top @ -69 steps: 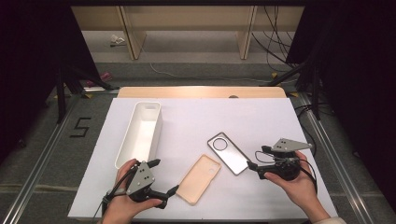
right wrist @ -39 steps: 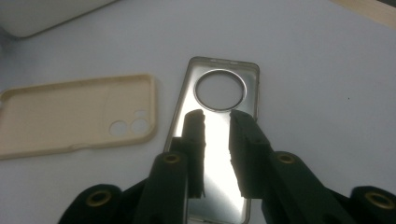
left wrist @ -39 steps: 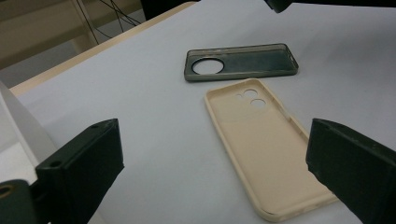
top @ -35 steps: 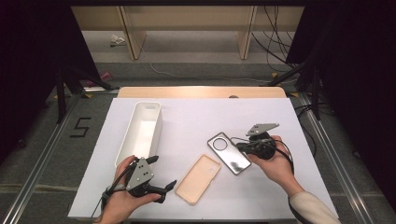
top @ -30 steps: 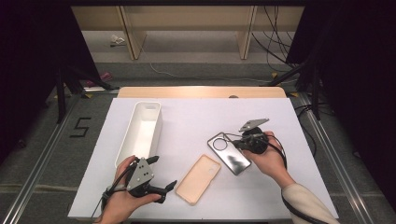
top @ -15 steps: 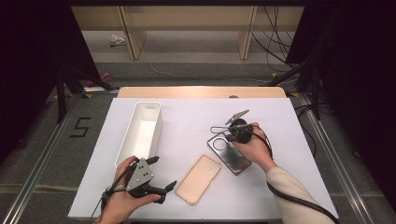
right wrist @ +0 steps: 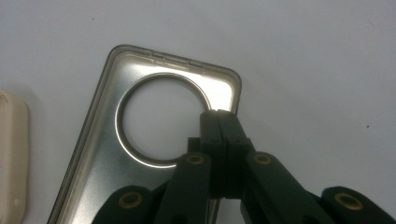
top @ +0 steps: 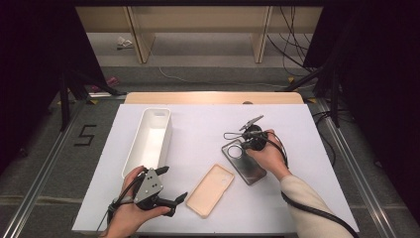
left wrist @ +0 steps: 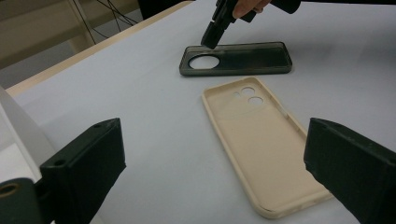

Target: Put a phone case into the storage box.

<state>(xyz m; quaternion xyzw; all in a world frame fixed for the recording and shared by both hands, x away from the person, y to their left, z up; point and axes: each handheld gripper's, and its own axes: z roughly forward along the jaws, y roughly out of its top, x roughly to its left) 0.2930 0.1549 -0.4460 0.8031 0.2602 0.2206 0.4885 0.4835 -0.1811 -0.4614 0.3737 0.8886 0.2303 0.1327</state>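
**Asker:** High view first — what is changing?

**Describer:** The right gripper [top: 236, 137], which was sitting at the lower right of the frame two seconds ago, is now resting right of centre over the dark clear phone case [top: 243, 162]. Its jaws are pressed together with nothing between them, tips touching the case's far end beside the round camera cutout. The left gripper [top: 173, 203] is holding its earlier spot at the lower left, jaws spread apart and gripping nothing.

**Asker:** What does that suggest?

**Describer:** Probably the person is getting ready to nudge or pin the dark case with closed tips, not pinch it. The case is lying flat on the white table [top: 198, 124], open side up.

**Asker:** And the counts?

**Describer:** Two phone cases: the dark one, and a beige case [top: 210, 190] lying just lower left of it, apart from it. One long white bin [top: 148, 141], looking empty, is standing in the left half of the frame. Two grippers, two hands.
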